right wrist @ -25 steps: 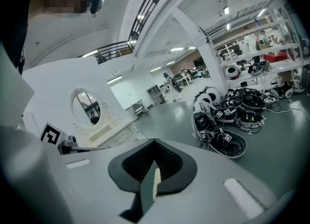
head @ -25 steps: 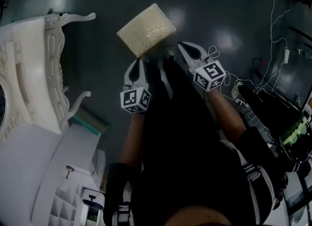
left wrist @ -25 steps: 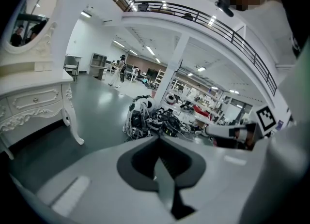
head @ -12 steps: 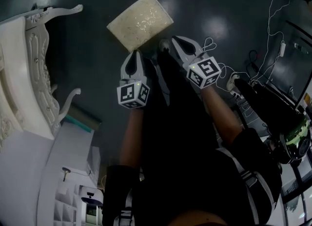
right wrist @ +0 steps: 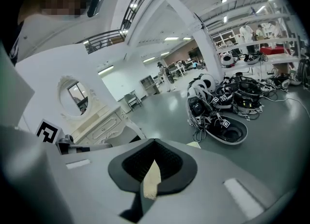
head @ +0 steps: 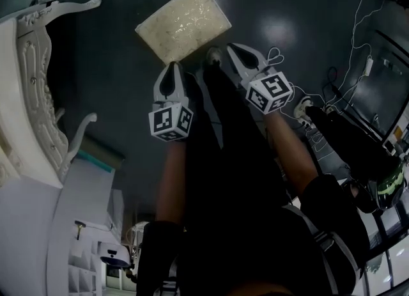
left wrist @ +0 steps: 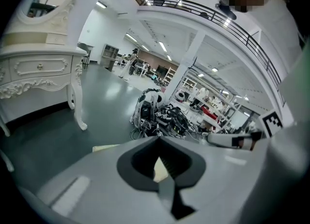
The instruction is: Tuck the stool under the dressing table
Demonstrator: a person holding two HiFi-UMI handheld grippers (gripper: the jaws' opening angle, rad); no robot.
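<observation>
Two clenched, empty grippers sit at the centre of the head view. The left gripper (head: 171, 70) and the right gripper (head: 235, 50) both point toward the stool (head: 183, 23), whose cream seat lies at the upper middle of the frame on the dark floor (head: 300, 7). Compared with a second ago, both have sunk and closed in on the seat's near edge. The left tip is now just beside its lower corner, though whether it touches I cannot tell. The dressing table (head: 29, 90) runs down the left edge, well apart from the stool, so the tucking has not begun; this looks like the approach for a push. In the left gripper view the jaws are pressed together with nothing between them. A pale sliver of the stool (left wrist: 160, 168) shows through the opening behind the tips, the dressing table (left wrist: 41, 70) stands at upper left, and a heap of cables (left wrist: 160, 116) lies mid-frame. In the right gripper view the jaws are likewise closed on nothing. The stool (right wrist: 151, 178) peeks through there too, and the dressing table (right wrist: 99, 121) with its oval mirror (right wrist: 75, 97) sits at centre left.
</observation>
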